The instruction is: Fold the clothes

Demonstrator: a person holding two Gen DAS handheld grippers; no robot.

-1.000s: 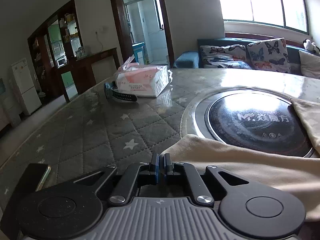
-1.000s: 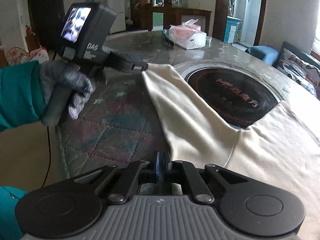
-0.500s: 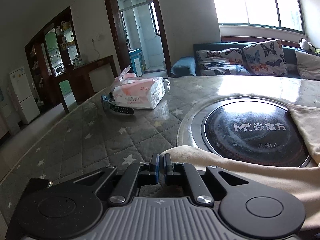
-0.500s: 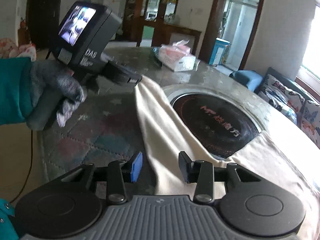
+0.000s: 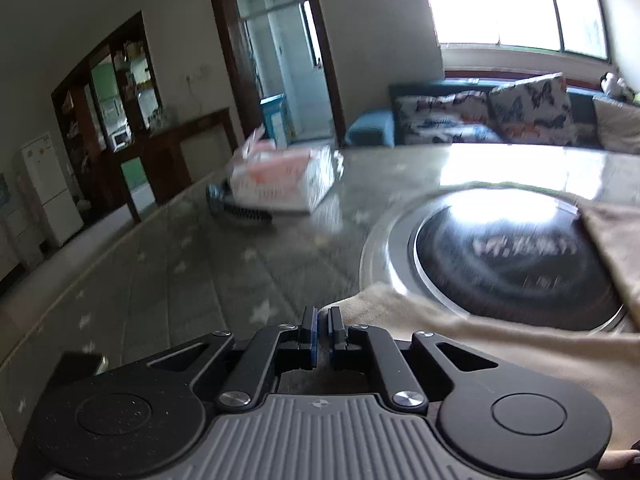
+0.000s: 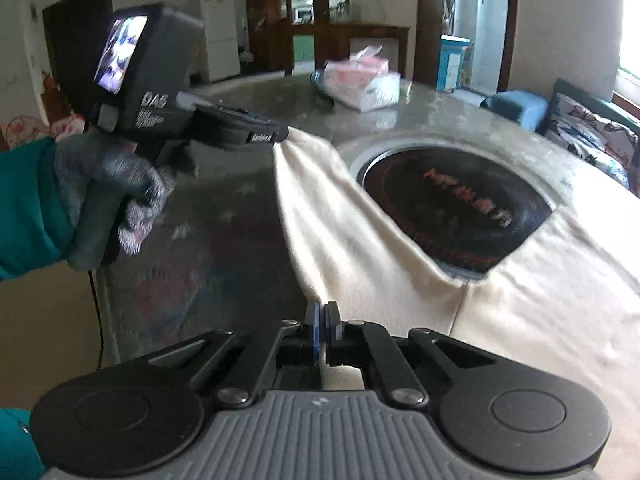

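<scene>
A cream garment (image 6: pixel 540 312) lies spread over a round table, with one long part (image 6: pixel 320 216) running toward the left gripper. My left gripper (image 5: pixel 323 320) is shut on that part's end, and the cloth (image 5: pixel 460 332) trails off to its right. The right wrist view shows the left gripper (image 6: pixel 282 136) holding that end a little above the table, in a person's grey-gloved hand (image 6: pixel 116 184). My right gripper (image 6: pixel 322 318) is shut at the near edge of the same part, with cloth showing under and between its fingers.
A black round hob (image 6: pixel 452 208) is set in the table's middle, partly under the garment. A tissue pack (image 5: pixel 280 180) and a dark wristwatch (image 5: pixel 236 208) lie at the far side. The star-patterned quilted cover (image 5: pixel 180 280) is bare on the left. A dark flat object (image 5: pixel 76 362) lies near the table's edge.
My right gripper stood open half a second ago and has shut on the garment's near edge. The left gripper stays shut on the cloth end and has swung slightly; both views are blurred.
</scene>
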